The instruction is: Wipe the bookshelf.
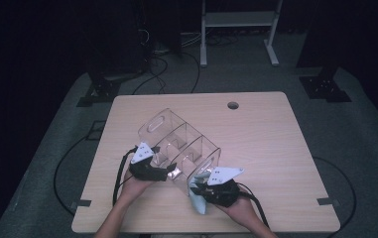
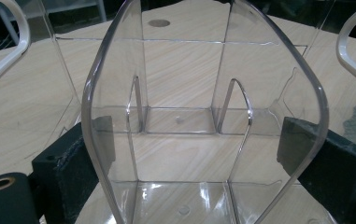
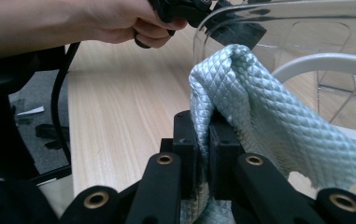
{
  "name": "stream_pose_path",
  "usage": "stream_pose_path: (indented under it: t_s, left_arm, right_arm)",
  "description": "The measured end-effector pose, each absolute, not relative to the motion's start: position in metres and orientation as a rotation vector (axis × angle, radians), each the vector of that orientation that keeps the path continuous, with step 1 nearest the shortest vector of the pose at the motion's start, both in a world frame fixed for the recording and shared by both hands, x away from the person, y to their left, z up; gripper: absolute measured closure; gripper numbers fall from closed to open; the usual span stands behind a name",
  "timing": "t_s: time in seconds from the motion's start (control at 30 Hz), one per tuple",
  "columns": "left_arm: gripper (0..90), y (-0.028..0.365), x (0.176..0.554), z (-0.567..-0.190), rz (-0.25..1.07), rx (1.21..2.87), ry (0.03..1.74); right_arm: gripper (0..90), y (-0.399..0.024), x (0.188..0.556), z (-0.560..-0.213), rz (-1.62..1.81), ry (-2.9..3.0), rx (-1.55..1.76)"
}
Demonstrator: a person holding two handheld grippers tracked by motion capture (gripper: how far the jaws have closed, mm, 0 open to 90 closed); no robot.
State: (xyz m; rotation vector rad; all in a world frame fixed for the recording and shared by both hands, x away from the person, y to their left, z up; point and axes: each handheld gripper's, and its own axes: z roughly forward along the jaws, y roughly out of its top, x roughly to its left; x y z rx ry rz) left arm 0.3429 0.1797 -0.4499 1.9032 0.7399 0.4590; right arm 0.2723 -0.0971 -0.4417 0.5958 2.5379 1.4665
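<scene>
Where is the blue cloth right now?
In the high view the blue cloth sits near the table's front edge, pinched in the right tongs, touching the clear plastic organizer.

1. The clear organizer [image 1: 179, 144] lies tilted across the table [image 1: 256, 134] centre, blocking passage between the two grippers.
2. Bare tabletop right of and behind it leaves open room.
3. A cloth [image 1: 199, 196] hangs at the organizer's near mouth, crowding that opening.

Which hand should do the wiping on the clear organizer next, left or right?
Right. The right gripper is already shut on the cloth, beside the organizer. The left gripper straddles the organizer's end wall, steadying it, and carries no cloth.
</scene>
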Motion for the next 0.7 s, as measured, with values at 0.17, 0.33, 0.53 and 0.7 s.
stream_pose_path:
  t_s: [0.17,0.33,0.53,0.7]
  left_arm:
    - [7.2,0.178,0.342,-0.450,0.452,1.907,0.736]
    - [7.2,0.178,0.343,-0.449,0.454,1.915,0.724]
    - [7.1,0.178,0.342,-0.450,0.453,1.910,0.722]
    - [6.7,0.178,0.342,-0.450,0.453,1.909,0.723]
  right_arm:
    - [83.5,-0.109,0.282,-0.447,1.442,2.536,0.629]
    - [83.4,-0.125,0.295,-0.454,1.396,2.508,0.736]
    - [83.3,-0.149,0.314,-0.462,1.376,2.441,0.909]
    - [83.2,-0.136,0.304,-0.459,1.411,2.470,0.872]
